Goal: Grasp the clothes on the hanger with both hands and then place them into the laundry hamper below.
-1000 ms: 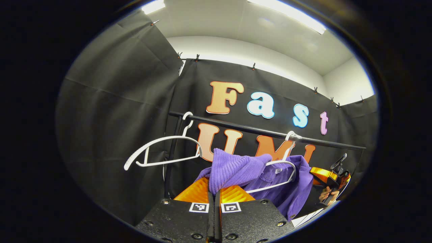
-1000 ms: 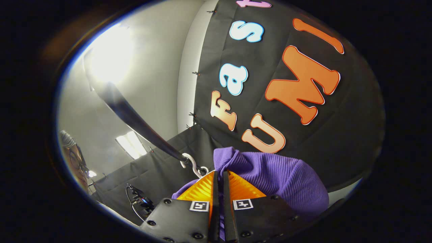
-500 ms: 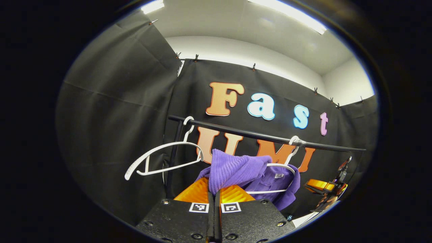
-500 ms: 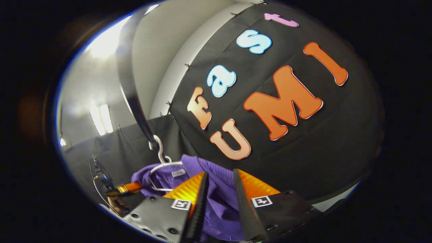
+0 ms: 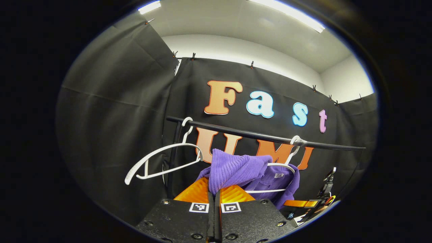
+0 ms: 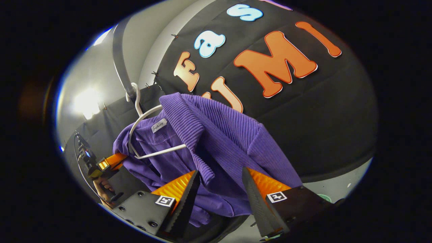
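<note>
Hanging from a black rail (image 5: 256,135), a white hanger (image 5: 285,165) carries a purple sweater (image 5: 266,179), which sits at about five o'clock in the left gripper view. The left gripper (image 5: 214,194) is at six o'clock there, its fingers closed together on a bunched fold of the sweater that rises just above the tips. A second, bare hanger (image 5: 162,158) hangs from the same rail at about nine o'clock, well apart from the sweater. Far off at four o'clock the other gripper appears small and low, near the view's edge.

In the right gripper view the sweater (image 6: 216,141) fills the centre, draped on its hanger (image 6: 141,135), whose hook grips the rail (image 6: 119,64) at eleven o'clock. A small label is sewn inside the collar. The right gripper (image 6: 219,184) stands wide at six o'clock, its fingers spread to either side of the sweater's lower part; the ribbed hem edge hangs down between them, and it seems neither finger presses on the cloth, though the overlap makes contact hard to judge. At eight o'clock the left gripper (image 6: 108,163) reaches into the sweater's far side, with a hand (image 6: 103,189) holding it from below.
</note>
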Demonstrator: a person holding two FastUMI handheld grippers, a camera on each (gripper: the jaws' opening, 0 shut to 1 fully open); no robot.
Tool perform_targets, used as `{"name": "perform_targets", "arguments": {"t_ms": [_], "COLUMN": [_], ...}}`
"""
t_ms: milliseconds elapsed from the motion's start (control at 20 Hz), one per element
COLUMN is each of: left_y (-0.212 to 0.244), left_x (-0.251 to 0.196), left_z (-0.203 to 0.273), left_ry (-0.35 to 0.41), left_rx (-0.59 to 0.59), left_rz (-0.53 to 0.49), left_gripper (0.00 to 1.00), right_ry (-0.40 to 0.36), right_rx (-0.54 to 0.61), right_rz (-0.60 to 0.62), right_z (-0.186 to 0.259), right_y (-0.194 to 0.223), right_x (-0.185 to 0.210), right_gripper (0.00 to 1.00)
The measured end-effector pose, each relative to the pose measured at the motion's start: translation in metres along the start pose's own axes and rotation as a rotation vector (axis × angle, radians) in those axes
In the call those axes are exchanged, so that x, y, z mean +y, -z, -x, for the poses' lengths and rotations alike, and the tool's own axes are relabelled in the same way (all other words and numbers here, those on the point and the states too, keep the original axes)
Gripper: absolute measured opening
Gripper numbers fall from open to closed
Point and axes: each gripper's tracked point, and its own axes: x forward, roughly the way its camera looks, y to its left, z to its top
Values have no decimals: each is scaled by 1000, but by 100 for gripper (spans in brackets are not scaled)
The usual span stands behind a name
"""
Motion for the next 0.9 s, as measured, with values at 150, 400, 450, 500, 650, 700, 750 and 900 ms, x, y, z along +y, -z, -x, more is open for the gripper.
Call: {"name": "perform_targets", "arguments": {"t_ms": [150, 400, 450, 500, 650, 700, 750, 900], "left_y": [-1, -2, -3, -5, -15, -19, -21, -23], "left_x": [1, 1, 2, 4, 5, 7, 9, 14], "left_z": [0, -2, -2, -2, -2, -3, -4, -17], "left_ry": [-1, 7, 11, 11, 9, 9, 5, 3], "left_rx": [3, 7, 6, 5, -9, -14, -18, -28], "left_rz": [-4, 29, 41, 46, 40, 34, 29, 28], "left_gripper": [0, 0, 0, 0, 0, 0, 0, 0], "right_ry": [35, -14, -56, -96, -157, -178, -196, -193], "right_rx": [-19, -44, -49, -56, -105, -123, -149, -197], "right_rz": [27, -26, -41, -55, -88, -105, -120, -147], "right_z": [-14, 2, 9, 17, 37, 47, 53, 57], "right_y": [-2, -26, -35, -44, -77, -90, -105, -136], "right_x": [-7, -3, 5, 11, 15, 18, 20, 10], "right_gripper": [63, 9, 9, 9, 8, 8, 8, 8]}}
